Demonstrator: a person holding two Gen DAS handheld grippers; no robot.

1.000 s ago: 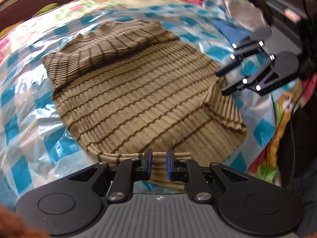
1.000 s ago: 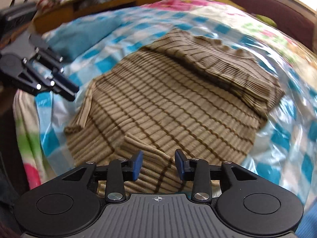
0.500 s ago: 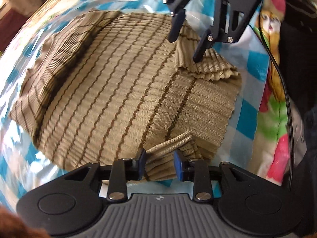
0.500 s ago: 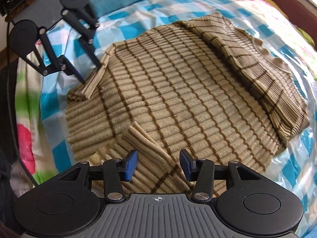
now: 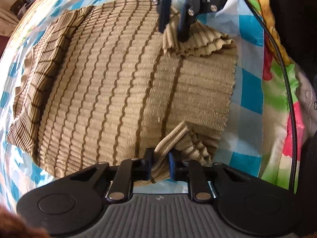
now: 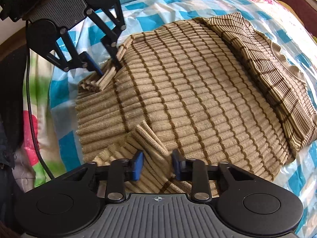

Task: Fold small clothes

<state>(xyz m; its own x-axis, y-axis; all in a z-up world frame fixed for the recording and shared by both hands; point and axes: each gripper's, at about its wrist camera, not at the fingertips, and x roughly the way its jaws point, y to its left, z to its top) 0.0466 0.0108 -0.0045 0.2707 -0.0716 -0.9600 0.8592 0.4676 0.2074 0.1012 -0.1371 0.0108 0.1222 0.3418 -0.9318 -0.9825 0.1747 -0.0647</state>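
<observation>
Fold roughly half done: tan ribbed sweater with brown stripes (image 6: 188, 91) lies flat on the blue-checked plastic sheet (image 6: 158, 6), top already folded over at 2 o'clock, left gripper (image 5: 160, 163) closing on one hem corner, right gripper (image 6: 155, 165) closing around the other, bottom fold left.

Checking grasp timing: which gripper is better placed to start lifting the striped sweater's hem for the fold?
Left. The left gripper is closing with its pads pinching the striped sweater at a hem corner. The right gripper is closing too, but its pads stand wider around the fold.
</observation>
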